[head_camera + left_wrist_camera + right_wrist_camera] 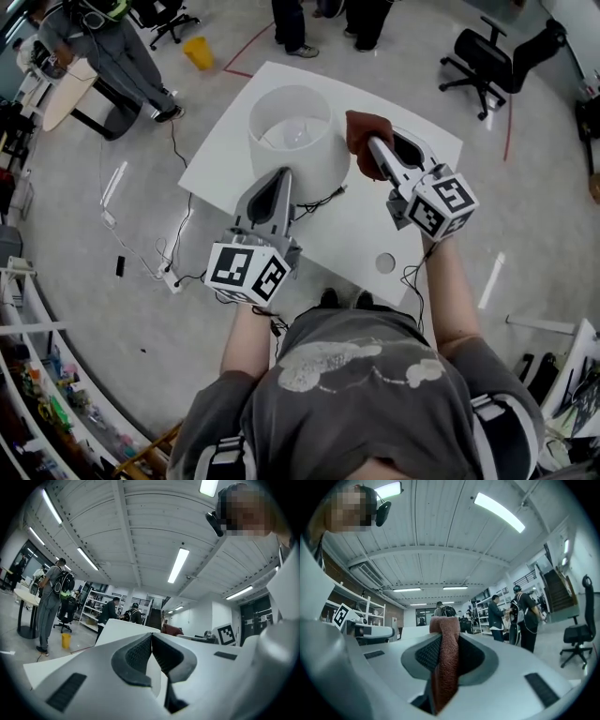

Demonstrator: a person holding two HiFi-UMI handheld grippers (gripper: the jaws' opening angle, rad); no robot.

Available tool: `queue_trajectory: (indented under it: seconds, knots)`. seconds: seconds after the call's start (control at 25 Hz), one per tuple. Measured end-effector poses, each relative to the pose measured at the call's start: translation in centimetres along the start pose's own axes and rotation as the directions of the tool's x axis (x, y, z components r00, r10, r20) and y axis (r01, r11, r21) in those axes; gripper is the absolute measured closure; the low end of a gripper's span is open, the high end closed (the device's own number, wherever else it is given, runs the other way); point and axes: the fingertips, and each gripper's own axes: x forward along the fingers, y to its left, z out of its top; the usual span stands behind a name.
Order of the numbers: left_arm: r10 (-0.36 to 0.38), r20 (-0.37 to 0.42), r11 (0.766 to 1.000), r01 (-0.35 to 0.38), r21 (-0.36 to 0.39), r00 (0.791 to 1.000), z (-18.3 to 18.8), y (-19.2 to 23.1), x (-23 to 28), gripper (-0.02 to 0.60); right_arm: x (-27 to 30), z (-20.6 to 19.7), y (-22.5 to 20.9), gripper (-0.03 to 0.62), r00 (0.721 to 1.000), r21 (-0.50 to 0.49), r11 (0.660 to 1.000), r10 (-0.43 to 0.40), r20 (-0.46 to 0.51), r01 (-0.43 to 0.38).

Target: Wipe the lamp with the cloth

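Note:
A white lamp with a drum shade stands on the white table. My left gripper reaches up to the shade's near lower rim. In the left gripper view the left gripper has its jaws together, with a thin white edge of the lamp shade pinched between the pads. My right gripper is shut on a reddish-brown cloth, which it holds right beside the shade's right side. In the right gripper view the cloth runs up between the pads and bunches over the tips of the right gripper.
A black cable runs from the lamp across the table, and a small grey disc lies near the front right corner. On the floor are a power strip, a yellow bin and office chairs. People stand beyond the table.

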Motion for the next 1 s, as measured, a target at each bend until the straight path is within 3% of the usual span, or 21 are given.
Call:
queue_trajectory:
  seconds: [0.24,0.56,1.0]
  knots:
    - [0.040,0.010,0.999,-0.040,0.032,0.999,0.0,-0.4,1.1,0.572,2.5,2.1,0.6,0.508,0.996,-0.047,0.995,0.090,0.020,-0.089]
    - [0.170,0.018,0.985,-0.170,0.009,0.985,-1.4,-0.9,1.7,0.572,4.7,0.7,-1.2,0.508,0.975,0.071,0.973,0.221,0.004,-0.221]
    - [0.344,0.001,0.939,-0.344,0.000,0.939,-5.1,-3.1,2.4,0.572,4.9,-5.9,-4.7,0.508,0.934,0.167,0.936,0.332,-0.130,-0.310]
